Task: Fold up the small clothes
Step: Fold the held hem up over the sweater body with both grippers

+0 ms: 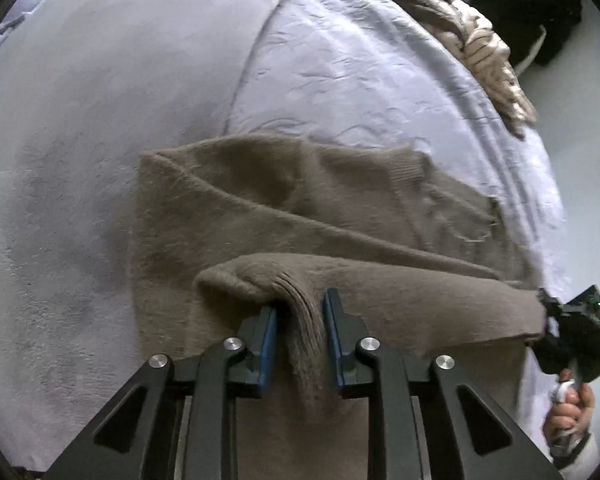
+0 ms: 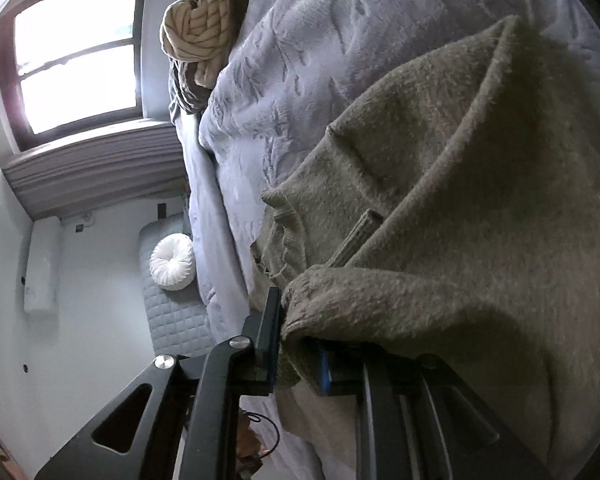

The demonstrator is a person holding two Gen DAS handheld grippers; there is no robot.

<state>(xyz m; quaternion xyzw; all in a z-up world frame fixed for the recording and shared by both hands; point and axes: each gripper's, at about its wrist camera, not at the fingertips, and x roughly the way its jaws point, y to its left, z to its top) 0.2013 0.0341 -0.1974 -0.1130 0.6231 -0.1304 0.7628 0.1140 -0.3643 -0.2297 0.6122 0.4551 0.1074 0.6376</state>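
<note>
Two grippers held brown knit sweater [image 1: 284, 216] over lavender bed [image 1: 100, 120]: left gripper [image 1: 300, 312] jaws slightly parted around bunched fold, right gripper [image 2: 296, 332] jaws clamped on hem edge.

The brown sweater [image 2: 440, 240] is draping over the right gripper's [image 2: 300, 344] far finger, hiding it; the near hem is running off the frame's bottom edge.
</note>
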